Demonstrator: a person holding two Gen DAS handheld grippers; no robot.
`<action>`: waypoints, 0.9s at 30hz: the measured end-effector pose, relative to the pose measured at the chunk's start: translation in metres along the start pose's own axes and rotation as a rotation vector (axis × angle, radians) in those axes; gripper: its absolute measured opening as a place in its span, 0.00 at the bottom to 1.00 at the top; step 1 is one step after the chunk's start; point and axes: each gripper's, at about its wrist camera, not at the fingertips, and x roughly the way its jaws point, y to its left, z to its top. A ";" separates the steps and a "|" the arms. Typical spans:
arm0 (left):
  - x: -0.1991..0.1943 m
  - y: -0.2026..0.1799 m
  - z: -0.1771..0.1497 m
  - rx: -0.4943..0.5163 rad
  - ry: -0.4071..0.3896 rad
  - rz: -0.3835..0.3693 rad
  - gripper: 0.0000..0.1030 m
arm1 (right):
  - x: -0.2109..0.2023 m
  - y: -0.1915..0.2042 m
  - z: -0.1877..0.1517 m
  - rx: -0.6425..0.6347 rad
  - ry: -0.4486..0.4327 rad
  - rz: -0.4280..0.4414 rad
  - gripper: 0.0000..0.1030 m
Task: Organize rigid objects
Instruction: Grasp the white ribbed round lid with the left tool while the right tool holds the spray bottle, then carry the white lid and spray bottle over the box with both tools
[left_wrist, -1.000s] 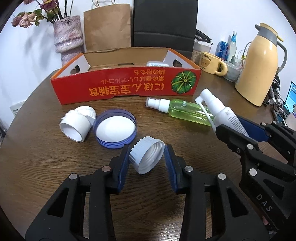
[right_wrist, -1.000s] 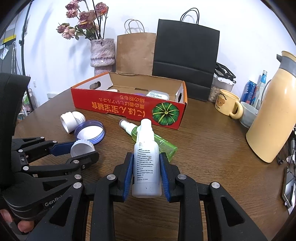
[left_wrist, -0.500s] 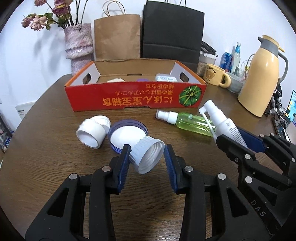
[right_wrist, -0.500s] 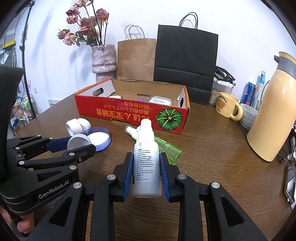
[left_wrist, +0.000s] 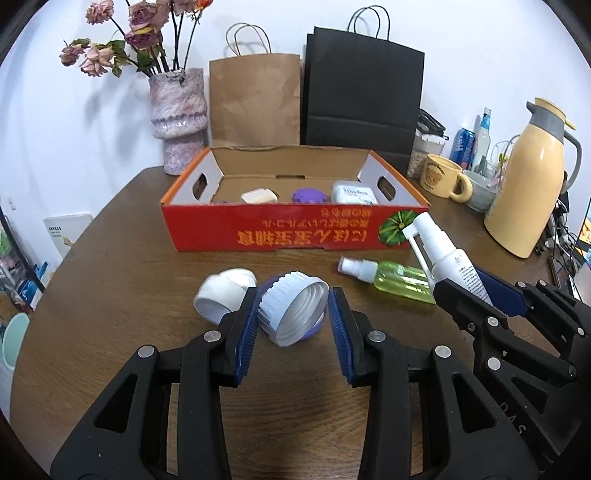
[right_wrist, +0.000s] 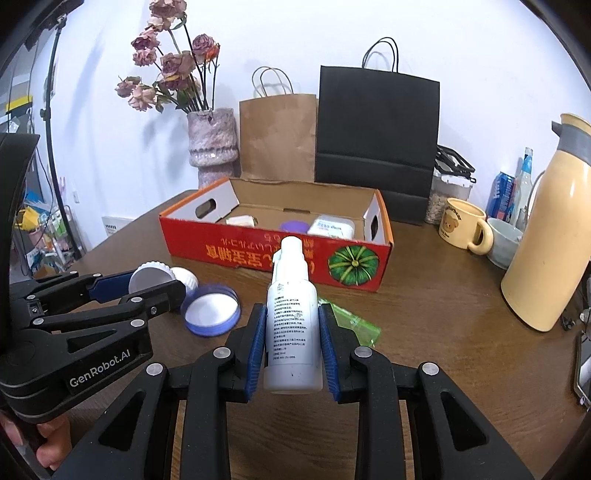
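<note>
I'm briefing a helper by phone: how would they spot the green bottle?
Find the red cardboard box on the brown table. In front of its pumpkin-picture end lies the green bottle, the only clear green, white-capped one, flat on its side.

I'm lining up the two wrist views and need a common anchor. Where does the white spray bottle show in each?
Left wrist: the white spray bottle is at right of centre, held by the right gripper, nozzle toward the box.
Right wrist: the bottle is at centre, clamped between the blue pads.
Shared landmark: the pumpkin print on the red box.
</note>
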 end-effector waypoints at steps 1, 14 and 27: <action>-0.001 0.002 0.003 0.001 -0.008 0.005 0.33 | 0.000 0.001 0.002 0.001 -0.004 0.001 0.30; -0.004 0.019 0.037 -0.015 -0.069 0.032 0.33 | 0.011 0.011 0.035 0.005 -0.040 0.003 0.30; 0.010 0.037 0.065 -0.075 -0.114 0.056 0.33 | 0.036 0.017 0.067 0.016 -0.069 0.009 0.30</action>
